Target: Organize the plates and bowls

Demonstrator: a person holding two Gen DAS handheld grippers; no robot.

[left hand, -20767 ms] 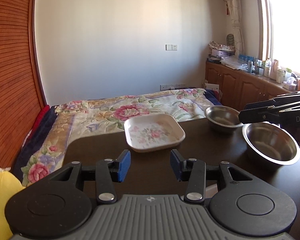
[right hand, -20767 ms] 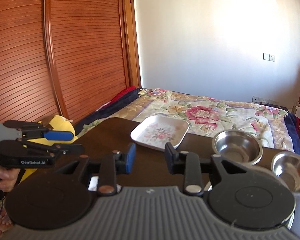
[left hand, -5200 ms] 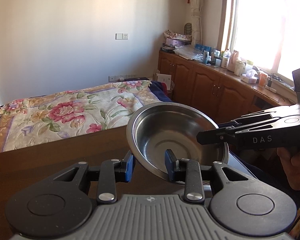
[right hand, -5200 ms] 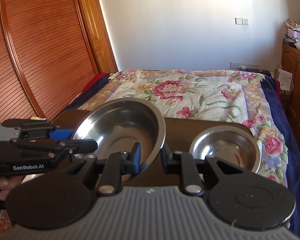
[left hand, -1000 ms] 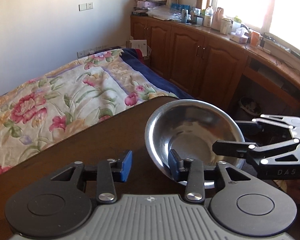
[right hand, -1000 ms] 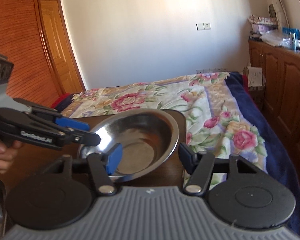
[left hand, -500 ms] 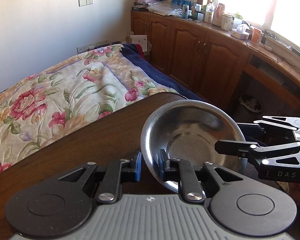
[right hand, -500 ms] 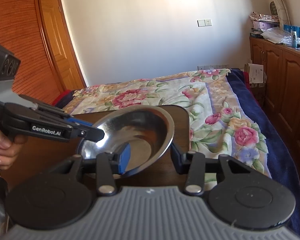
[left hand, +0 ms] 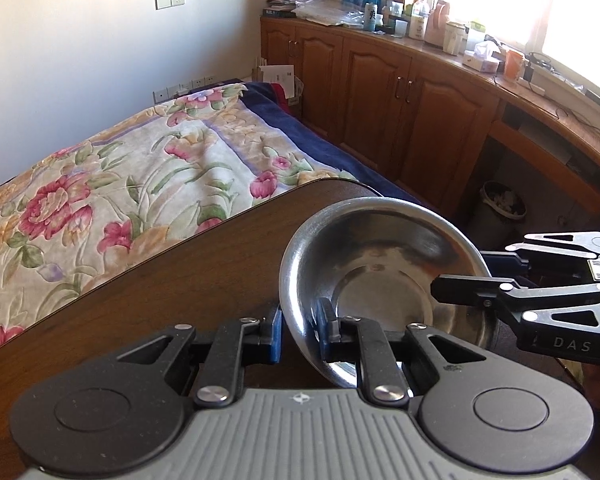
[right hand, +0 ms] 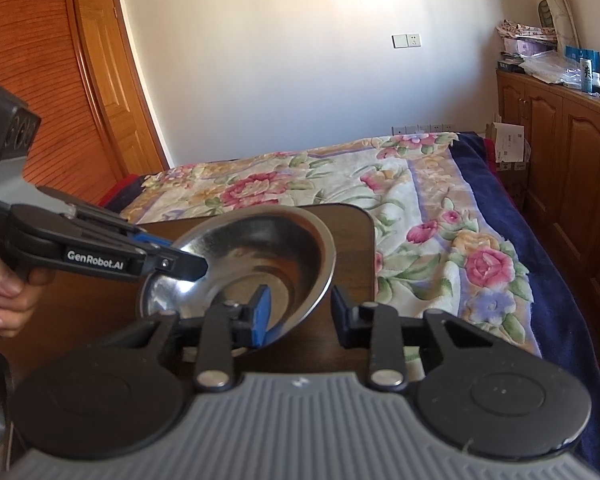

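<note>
The round stainless-steel bowl [left hand: 384, 276] sits near the rounded corner of the dark brown wooden worktop [left hand: 172, 280], beside the bed with the floral quilt [left hand: 120, 184]. The left tool [left hand: 298, 332] is clamped on the bowl's near rim, one pad inside and one outside, likely to steady it for a two-sided lift. It slants steeply down at the bowl. The right tool [right hand: 300, 312] has just been closing over the opposite rim, its blue pad [right hand: 260, 314] inside the bowl, the outer one apparently short of the wall; it angles down more shallowly.
</note>
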